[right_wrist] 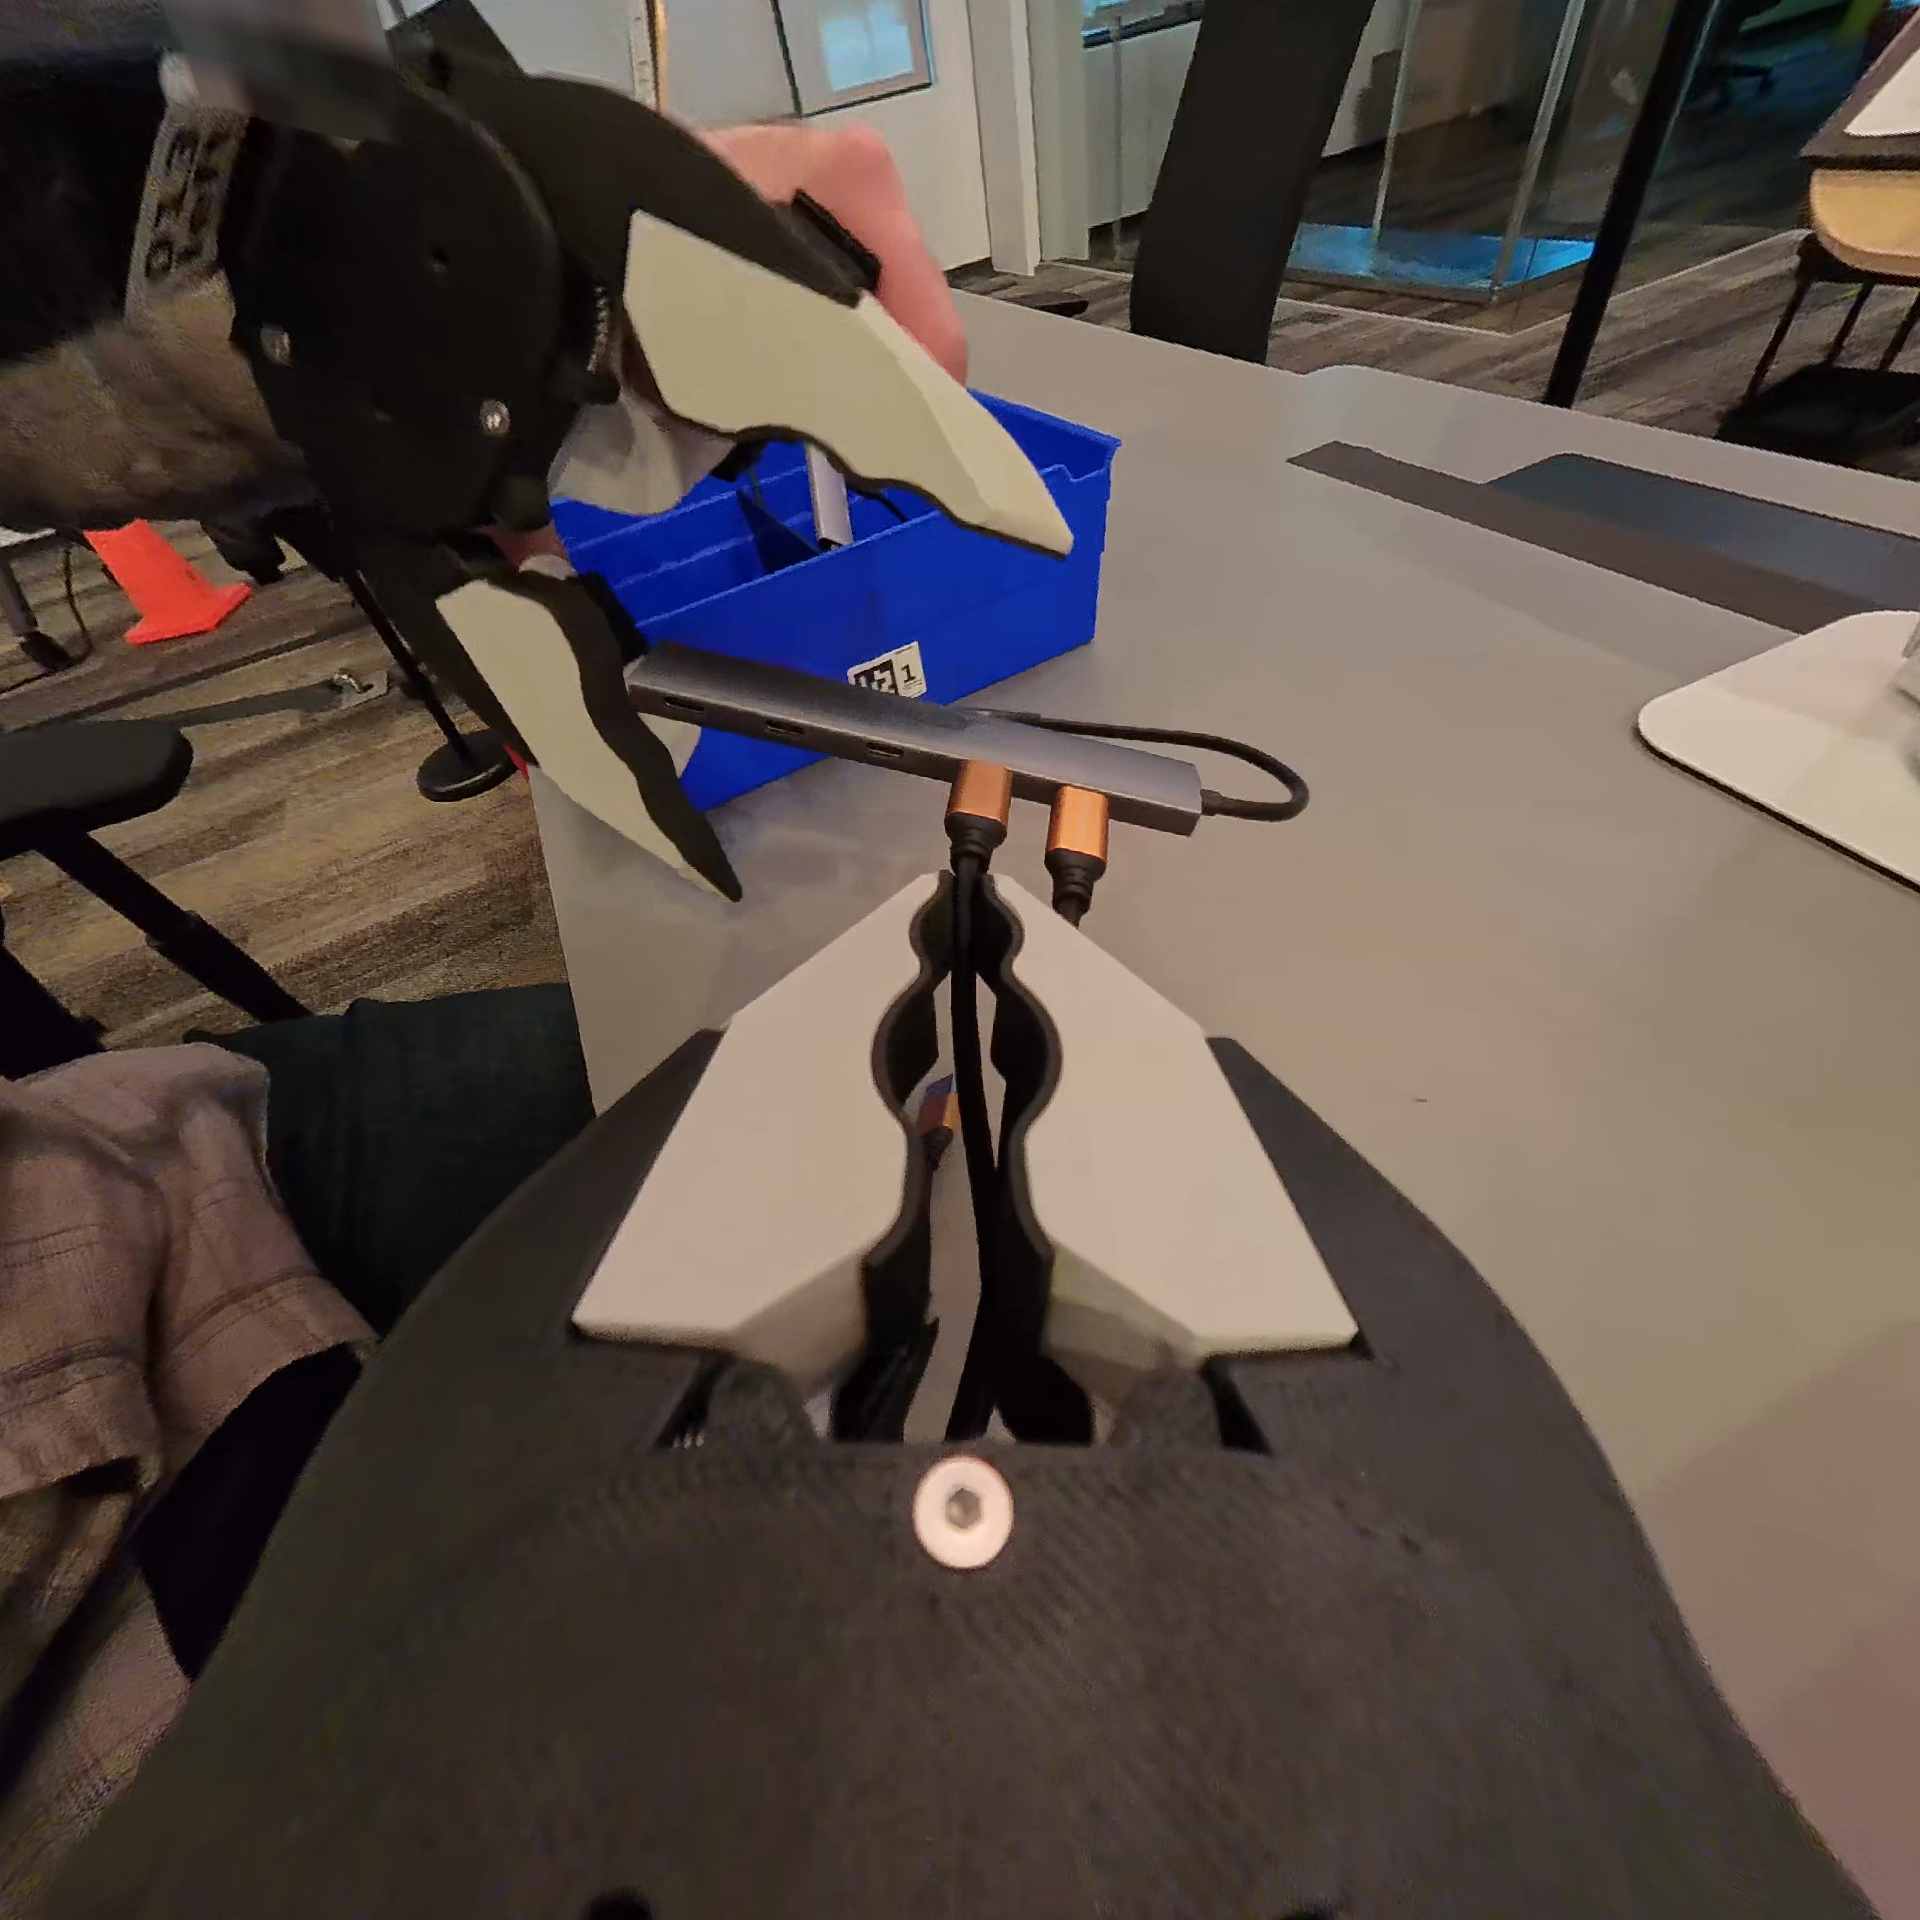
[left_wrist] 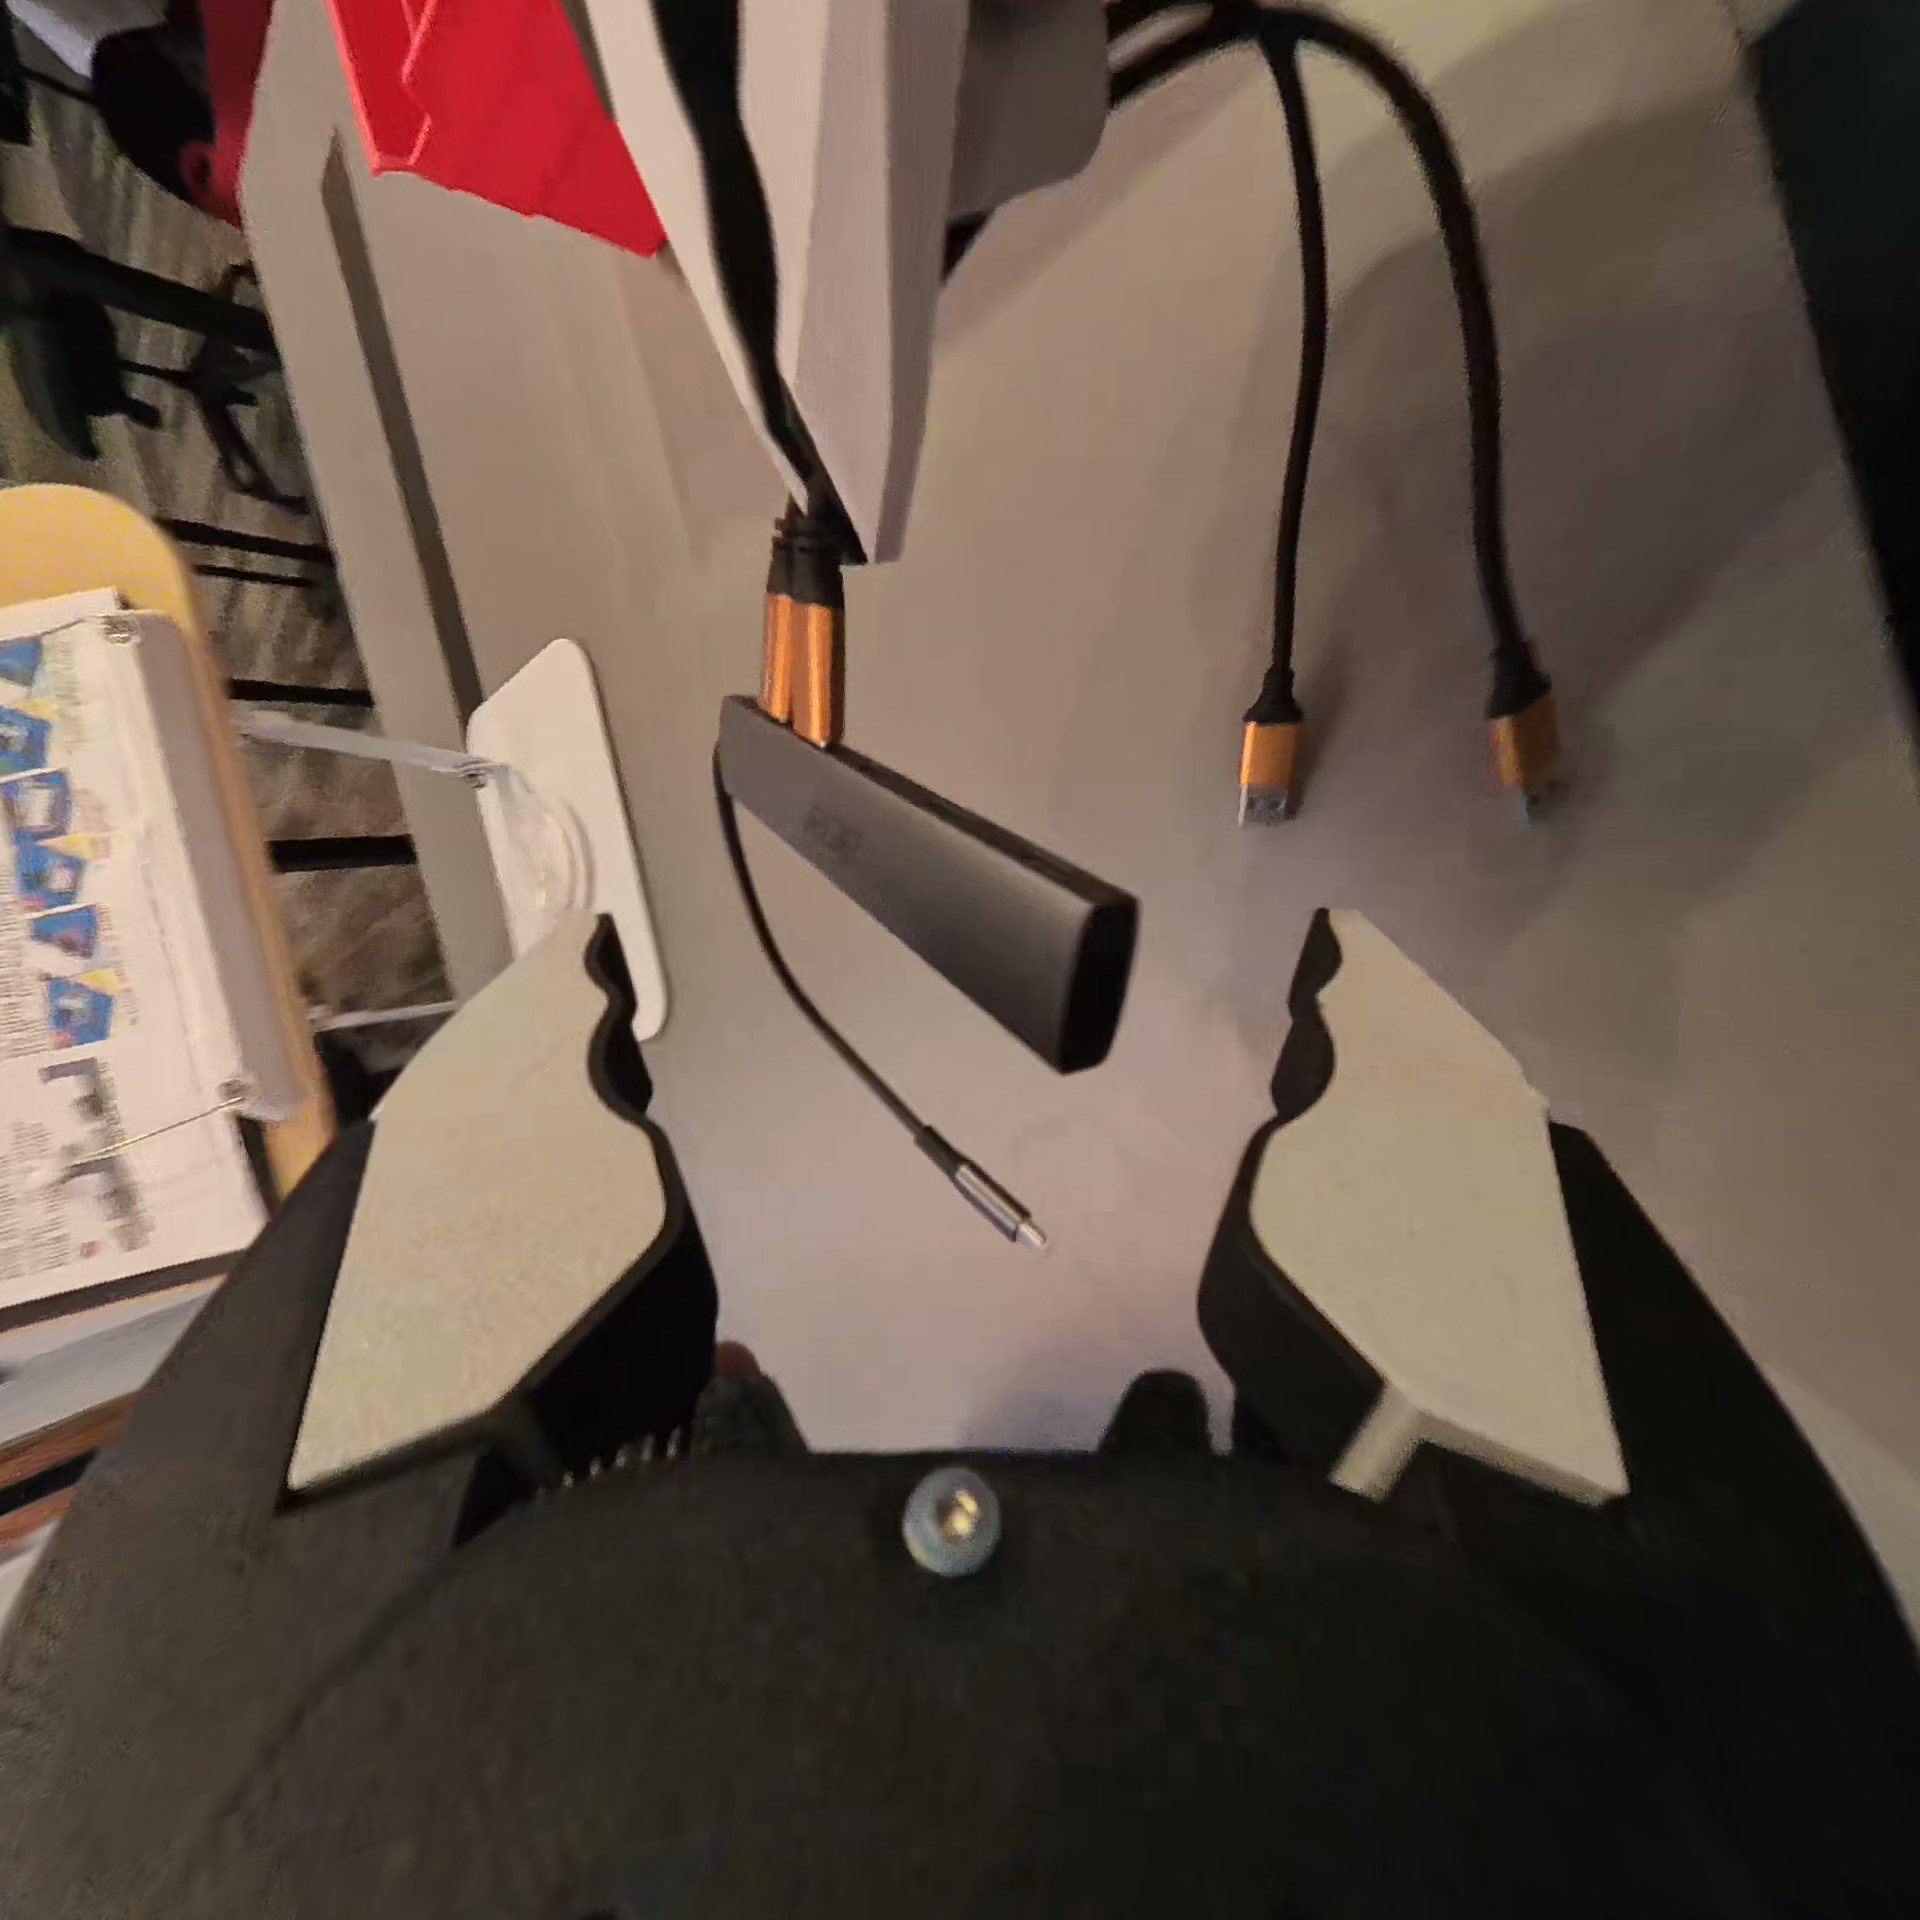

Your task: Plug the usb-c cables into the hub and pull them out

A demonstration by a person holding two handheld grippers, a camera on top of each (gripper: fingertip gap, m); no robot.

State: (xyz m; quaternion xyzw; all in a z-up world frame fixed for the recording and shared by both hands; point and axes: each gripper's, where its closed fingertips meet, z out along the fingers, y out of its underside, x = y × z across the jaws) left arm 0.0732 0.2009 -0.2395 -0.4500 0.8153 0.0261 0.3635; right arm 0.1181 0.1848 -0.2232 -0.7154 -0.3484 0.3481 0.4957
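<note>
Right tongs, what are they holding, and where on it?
Right tongs pinch the left plugged cable on its black cord, just behind the orange plug.

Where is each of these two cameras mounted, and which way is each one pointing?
Left wrist view: rides on the left claw, looking down at the grey table and hub; its own open fingers frame the picture.
Right wrist view: rides on the right claw, looking across the table toward the blue bin; its fingers are shut on a black cable, with a person's hand behind.
Shared: the hub, its two plugged orange connectors, and each other's claw.
</note>
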